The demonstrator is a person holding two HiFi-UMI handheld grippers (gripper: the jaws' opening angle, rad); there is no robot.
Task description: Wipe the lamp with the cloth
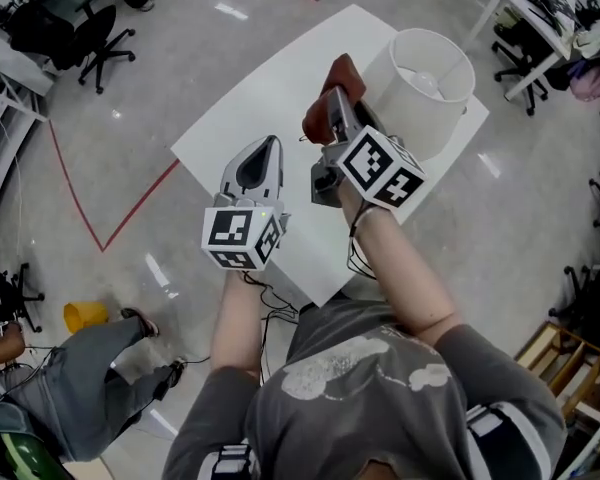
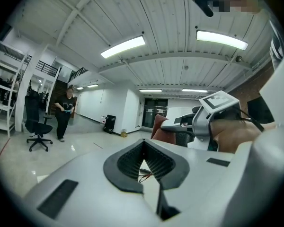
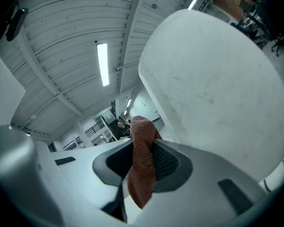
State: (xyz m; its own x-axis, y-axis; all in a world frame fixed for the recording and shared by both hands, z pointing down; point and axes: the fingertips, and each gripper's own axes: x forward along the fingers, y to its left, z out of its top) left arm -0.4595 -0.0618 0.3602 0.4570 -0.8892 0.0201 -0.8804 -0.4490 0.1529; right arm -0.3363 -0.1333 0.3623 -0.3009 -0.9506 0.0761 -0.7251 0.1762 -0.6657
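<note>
Jaws pinched on a limp rust-red cloth (image 3: 141, 174), the right gripper (image 3: 143, 161) hangs just beside the white lamp (image 1: 432, 86) at the far right corner of the tabletop (image 1: 242, 118). The left gripper (image 2: 143, 161) is closed on nothing. The lamp looks light and easily tipped, so it likely calls for gentle strokes. The soft cloth is best kept gripped mid-fold.

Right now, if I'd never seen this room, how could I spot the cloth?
Find the white table, then the big white lamp standing at its far corner. Just left of the lamp in the head view, the right gripper pinches the cloth. It is the only reddish-brown thing among all that white.
</note>
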